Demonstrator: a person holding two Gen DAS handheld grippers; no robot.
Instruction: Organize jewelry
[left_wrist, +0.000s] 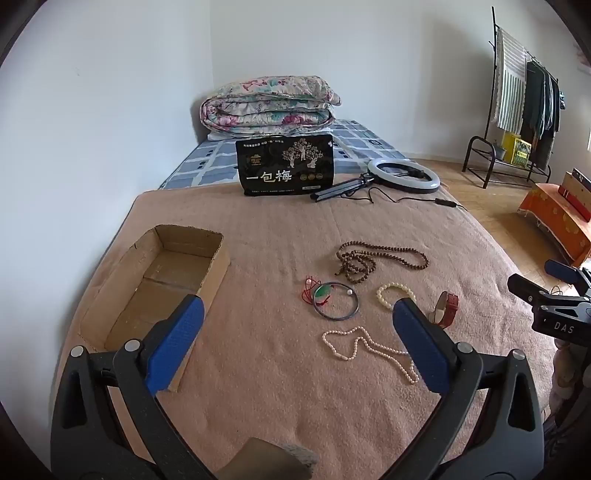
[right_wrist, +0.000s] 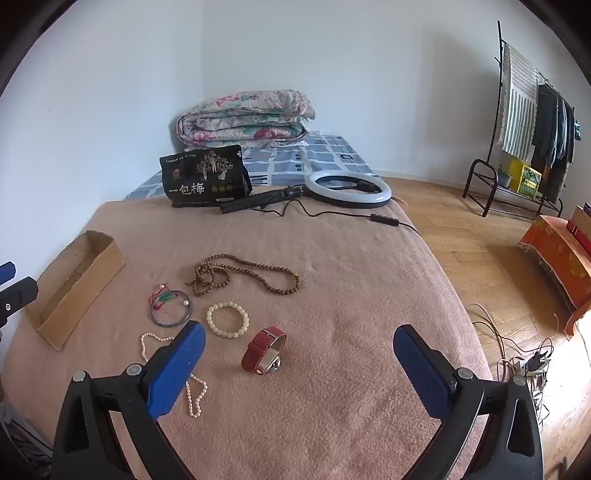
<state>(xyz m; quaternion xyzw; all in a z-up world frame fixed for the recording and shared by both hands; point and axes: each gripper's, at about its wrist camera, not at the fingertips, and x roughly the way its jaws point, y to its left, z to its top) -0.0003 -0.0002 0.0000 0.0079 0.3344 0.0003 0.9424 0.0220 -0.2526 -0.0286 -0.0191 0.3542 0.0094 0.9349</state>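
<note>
From my left gripper (left_wrist: 298, 325), jaws spread wide and empty, the pearl necklace (left_wrist: 364, 347) lies between my fingers, right of the cardboard box (left_wrist: 155, 288). My right gripper (right_wrist: 299, 354), likewise released, frames the red watch (right_wrist: 264, 349), farther right of that box (right_wrist: 74, 288).

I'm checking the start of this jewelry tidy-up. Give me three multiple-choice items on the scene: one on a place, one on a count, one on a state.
1. Where is the cardboard box relative to the jewelry, in the left wrist view?
A. To its left
B. To its right
C. Under it

2. How many jewelry pieces lie on the blanket?
A. Three
B. Five
C. Eight

3. What is in the box?
A. A watch
B. Brown beads
C. Nothing visible

Answers:
1. A: the box sits left of all the pieces.
2. B: brown bead strand, dark bangle, cream bead bracelet, red watch, pearl necklace.
3. C: only its bare cardboard floor shows.
</note>
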